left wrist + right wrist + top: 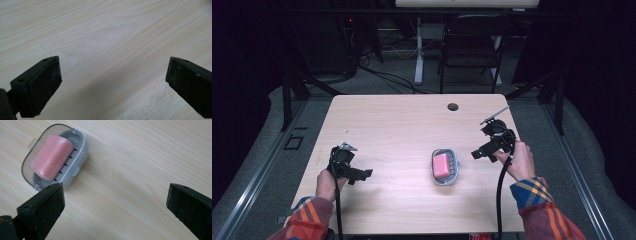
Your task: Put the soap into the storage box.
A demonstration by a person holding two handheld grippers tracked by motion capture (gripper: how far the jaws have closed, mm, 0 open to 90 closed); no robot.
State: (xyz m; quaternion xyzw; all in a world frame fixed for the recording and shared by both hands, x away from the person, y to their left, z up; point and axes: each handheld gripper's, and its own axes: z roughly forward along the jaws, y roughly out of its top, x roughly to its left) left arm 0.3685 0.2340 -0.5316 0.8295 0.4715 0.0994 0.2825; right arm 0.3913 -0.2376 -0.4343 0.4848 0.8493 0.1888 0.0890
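Overhead, my right gripper hangs beside the soap dish holding the pink soap; the left gripper idles. Its view: jaws wide, empty. Right view: wide, empty; a careless swing could knock the dish.

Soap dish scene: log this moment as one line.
pink soap lying in grey soap dish | right gripper open, empty, beside dish | left gripper open, empty, over bare table
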